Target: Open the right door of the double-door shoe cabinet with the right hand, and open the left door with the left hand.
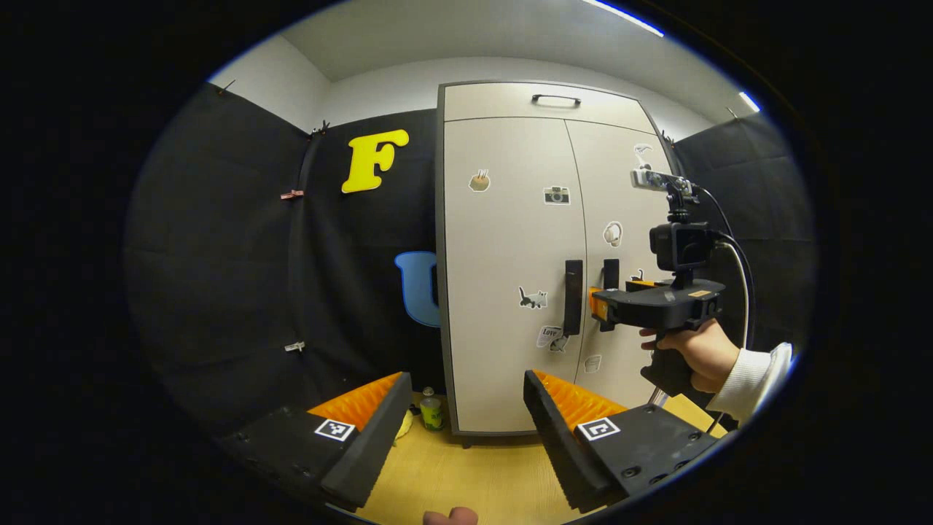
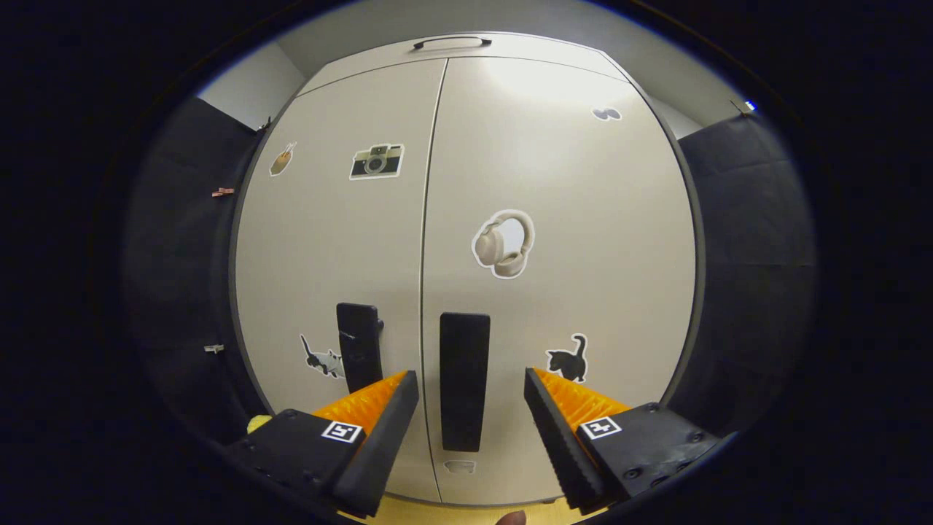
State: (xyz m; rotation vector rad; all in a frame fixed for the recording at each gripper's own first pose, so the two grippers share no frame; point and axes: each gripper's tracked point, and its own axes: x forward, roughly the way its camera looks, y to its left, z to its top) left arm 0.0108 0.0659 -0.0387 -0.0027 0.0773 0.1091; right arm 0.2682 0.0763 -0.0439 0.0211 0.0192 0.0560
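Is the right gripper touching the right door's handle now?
Apart. In the right gripper view, the right gripper is open, and the right door's handle stands between its fingers with bare door showing on both sides of it.

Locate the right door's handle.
In the right gripper view, the right door's handle stands upright between the open right gripper fingers, just right of the door seam.
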